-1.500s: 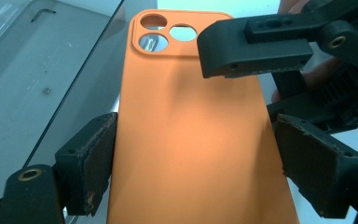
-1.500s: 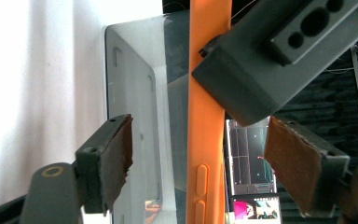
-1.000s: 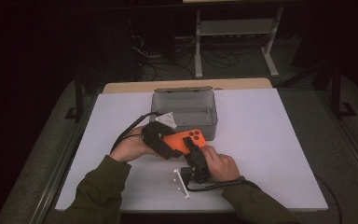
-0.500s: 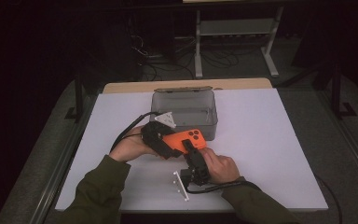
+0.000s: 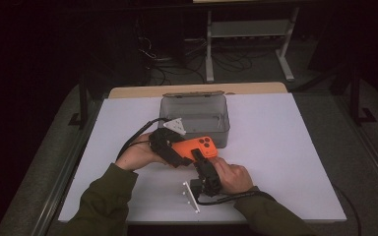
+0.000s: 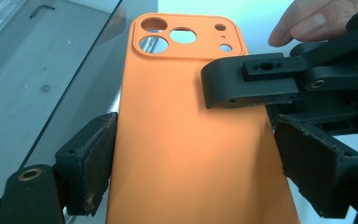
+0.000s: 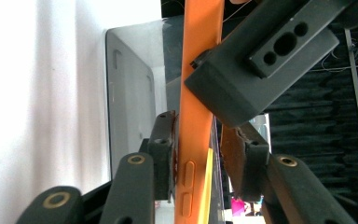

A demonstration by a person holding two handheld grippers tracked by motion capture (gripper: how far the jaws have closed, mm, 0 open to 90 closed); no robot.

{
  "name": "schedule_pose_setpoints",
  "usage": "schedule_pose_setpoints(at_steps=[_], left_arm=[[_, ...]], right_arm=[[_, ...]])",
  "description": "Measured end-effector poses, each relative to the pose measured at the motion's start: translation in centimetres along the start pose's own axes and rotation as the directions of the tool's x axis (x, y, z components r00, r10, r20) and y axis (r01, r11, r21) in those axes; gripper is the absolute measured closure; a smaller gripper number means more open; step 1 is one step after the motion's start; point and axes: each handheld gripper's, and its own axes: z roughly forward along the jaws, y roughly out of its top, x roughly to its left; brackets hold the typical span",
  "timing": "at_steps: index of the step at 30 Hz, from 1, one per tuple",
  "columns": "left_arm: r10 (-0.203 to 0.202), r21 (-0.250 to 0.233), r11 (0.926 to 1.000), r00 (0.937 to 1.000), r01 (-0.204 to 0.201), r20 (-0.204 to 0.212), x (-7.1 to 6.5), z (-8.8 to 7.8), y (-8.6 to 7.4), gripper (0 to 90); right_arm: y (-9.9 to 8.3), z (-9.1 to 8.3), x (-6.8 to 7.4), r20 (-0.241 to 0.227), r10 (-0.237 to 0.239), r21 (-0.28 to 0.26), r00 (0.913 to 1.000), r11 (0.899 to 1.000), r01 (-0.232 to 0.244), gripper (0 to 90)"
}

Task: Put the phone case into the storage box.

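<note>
Orange rubbery phone case [image 5: 195, 146] with camera cut-outs hangs above the white table [image 5: 295, 147], just before the grey lidless box [image 5: 195, 117]. The left gripper [image 6: 193, 163] clamps its long sides; the right gripper [image 7: 196, 154] pinches one edge flat.

The person is wearing olive-green long sleeves [image 5: 106, 196]. Both grippers are showing black, angular bodies — the left gripper [image 6: 193, 154] with brass-ringed pivots and worn, chipped pads [image 6: 95, 161]. A black cable [image 5: 137, 138] is trailing from it, beside a grey three-cornered plate [image 5: 175, 126]; the right gripper [image 7: 198, 154] is showing brass pivots too.
</note>
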Motion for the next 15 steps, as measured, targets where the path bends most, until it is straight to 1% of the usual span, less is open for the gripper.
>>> schedule_pose_setpoints(at_steps=[5, 12, 15], left_arm=[[-0.002, -0.001, 1.0000, 1.0000, 0.002, 0.001, 0.01, -0.04, 0.00, 15.8], [-0.012, -0.004, 0.9999, 0.9999, 0.012, 0.007, 0.09, -0.04, -0.01, 15.7], [-0.022, -0.008, 0.9997, 0.9996, 0.022, 0.015, 0.17, -0.03, -0.06, 15.7]], right_arm=[[0.01, -0.01, -0.07, -0.010, 0.005, 0.003, 0.9999, 1.000, -0.005, 70.5], [0.03, -0.07, -0.07, -0.005, 0.001, -0.001, 1.0000, 1.000, -0.001, 72.7], [0.02, -0.09, -0.04, 0.000, -0.009, 0.000, 1.0000, 1.000, 0.009, 74.1]])
